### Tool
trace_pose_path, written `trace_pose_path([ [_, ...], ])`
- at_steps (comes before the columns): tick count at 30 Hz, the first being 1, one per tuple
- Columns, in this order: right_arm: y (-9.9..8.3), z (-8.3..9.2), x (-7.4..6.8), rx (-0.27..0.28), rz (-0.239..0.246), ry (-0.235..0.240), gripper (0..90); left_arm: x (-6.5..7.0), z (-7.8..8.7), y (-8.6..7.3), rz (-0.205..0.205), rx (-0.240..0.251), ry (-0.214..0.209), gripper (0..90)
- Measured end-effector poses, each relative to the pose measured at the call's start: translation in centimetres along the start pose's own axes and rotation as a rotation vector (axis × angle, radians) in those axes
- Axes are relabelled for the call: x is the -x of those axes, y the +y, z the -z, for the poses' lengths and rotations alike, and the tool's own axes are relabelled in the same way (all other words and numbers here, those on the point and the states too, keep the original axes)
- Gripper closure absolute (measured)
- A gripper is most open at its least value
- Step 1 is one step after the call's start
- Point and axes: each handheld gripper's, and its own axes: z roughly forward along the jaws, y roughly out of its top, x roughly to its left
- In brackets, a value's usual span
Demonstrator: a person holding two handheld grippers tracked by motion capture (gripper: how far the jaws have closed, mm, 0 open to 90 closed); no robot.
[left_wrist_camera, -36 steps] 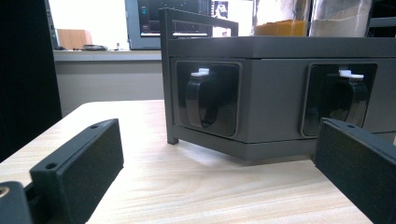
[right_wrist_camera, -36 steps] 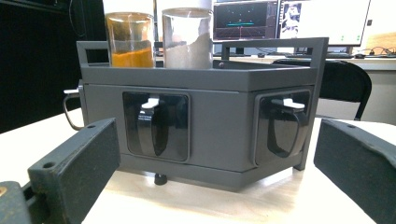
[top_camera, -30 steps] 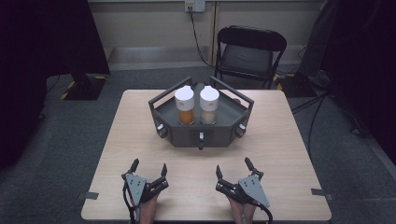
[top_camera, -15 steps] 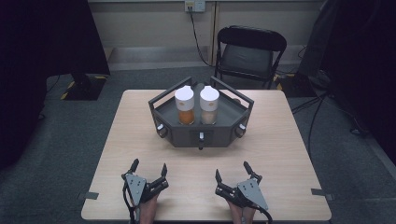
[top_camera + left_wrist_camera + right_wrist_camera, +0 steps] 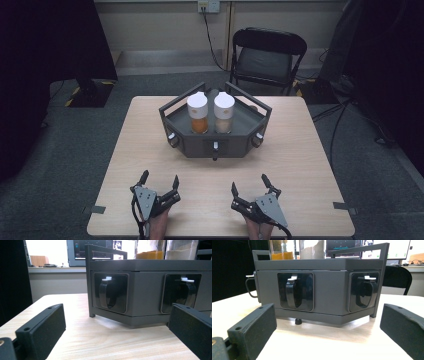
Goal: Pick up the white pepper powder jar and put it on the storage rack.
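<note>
1. Tray (image 5: 215, 142): dark grey, matte, angular body with several flat faces and open railed sides. It stands at the middle of my table (image 5: 310, 165), toward the far half, well apart from both of my grippers.
2. Tray faces: in my left gripper view the tray (image 5: 147, 295) shows two glossy black recessed panels, each holding a dark looped latch (image 5: 107, 293) topped by a small white tab. My right gripper view shows the same tray (image 5: 329, 290) with a like latch (image 5: 292, 292) in each of two panels and a short black foot below.
3. Left jar (image 5: 198, 112): clear wall, white rounded cap, orange filling in its lower part. It stands upright in the tray.
4. Right jar (image 5: 223, 112): same form and cap, pale beige filling, just beside the first; I cannot tell whether they touch.
5. Writing: none legible on tray or jars; the screens behind are too blurred to read.
6. Table: pale wood-grain top, rectangular, smooth.
7. My left gripper (image 5: 159, 181): rests near the table's near edge, jaws spread wide, nothing between them; flat black pads (image 5: 42, 327) with a fine rough face.
8. My right gripper (image 5: 250, 182): also at the near edge, jaws wide apart and empty, grey three-cornered plate on top.
9. Folding chair (image 5: 267, 55): black, beyond the table's far edge.
</note>
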Motion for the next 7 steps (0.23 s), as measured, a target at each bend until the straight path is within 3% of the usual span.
trace_pose_path([
  [7,-0.16,0.13,0.02,0.009,0.002,0.003,0.0,-0.01,0.0,0.0,0.0,0.0,0.0,0.7],
])
